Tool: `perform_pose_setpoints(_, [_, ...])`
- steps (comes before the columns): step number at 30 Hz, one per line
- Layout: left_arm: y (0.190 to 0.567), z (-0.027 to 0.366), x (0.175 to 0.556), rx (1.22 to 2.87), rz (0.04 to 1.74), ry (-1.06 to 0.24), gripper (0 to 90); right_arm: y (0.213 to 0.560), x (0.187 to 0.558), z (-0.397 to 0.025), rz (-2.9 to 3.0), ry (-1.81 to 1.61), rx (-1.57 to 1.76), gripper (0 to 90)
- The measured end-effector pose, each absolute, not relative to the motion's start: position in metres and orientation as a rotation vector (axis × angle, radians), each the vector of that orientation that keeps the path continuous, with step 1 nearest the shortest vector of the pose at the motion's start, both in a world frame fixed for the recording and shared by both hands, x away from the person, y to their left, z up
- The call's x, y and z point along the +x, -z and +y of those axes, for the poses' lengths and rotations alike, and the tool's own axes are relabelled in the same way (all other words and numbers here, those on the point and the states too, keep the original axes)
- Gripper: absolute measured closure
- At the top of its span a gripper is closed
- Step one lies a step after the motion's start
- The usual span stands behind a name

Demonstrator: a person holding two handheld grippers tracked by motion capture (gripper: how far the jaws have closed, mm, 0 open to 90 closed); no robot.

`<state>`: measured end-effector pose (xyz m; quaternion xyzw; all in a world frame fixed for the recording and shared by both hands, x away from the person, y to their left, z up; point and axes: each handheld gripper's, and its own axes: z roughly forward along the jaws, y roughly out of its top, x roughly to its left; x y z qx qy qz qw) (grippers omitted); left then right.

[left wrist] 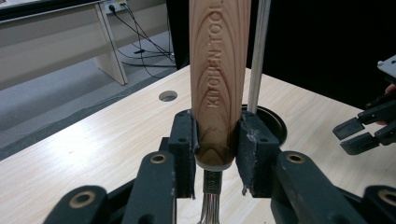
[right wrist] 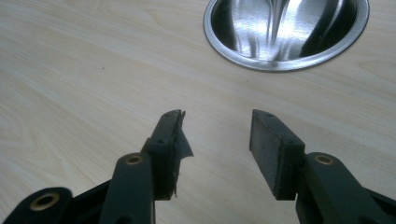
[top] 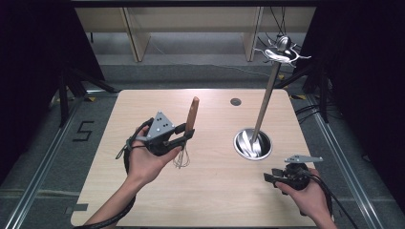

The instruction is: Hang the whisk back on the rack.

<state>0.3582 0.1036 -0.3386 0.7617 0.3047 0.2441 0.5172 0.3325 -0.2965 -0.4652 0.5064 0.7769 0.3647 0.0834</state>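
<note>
A whisk with a wooden handle (top: 192, 113) stands upright over the table, wire loops (top: 182, 158) hanging down. My left gripper (top: 187, 135) is shut on the handle's lower end. In the left gripper view the handle (left wrist: 219, 70), stamped "KITCHEN TOOL", rises between the two pads (left wrist: 254, 140), with my left gripper (left wrist: 217, 140) closed around it. My right gripper (top: 268, 178) hovers open near the front right of the table, holding nothing. In the right gripper view its jaws (right wrist: 217, 135) stand apart above bare wood.
A steel utensil stand has a round base (top: 252, 143) (right wrist: 285, 32), a slanted pole (top: 265, 98) (left wrist: 258, 51) and hooks on top (top: 281, 52). A small grommet hole (top: 235, 101) sits at the table's back. The right gripper (left wrist: 355, 135) appears beyond the pole.
</note>
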Motion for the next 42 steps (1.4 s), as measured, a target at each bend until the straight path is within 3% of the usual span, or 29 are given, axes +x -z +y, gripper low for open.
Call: perform_pose_setpoints(42, [0.325, 0.07, 0.359, 1.809, 0.707, -0.596, 68.6, 0.465, 0.334, -0.298, 2.307, -1.077, 1.461, 54.3])
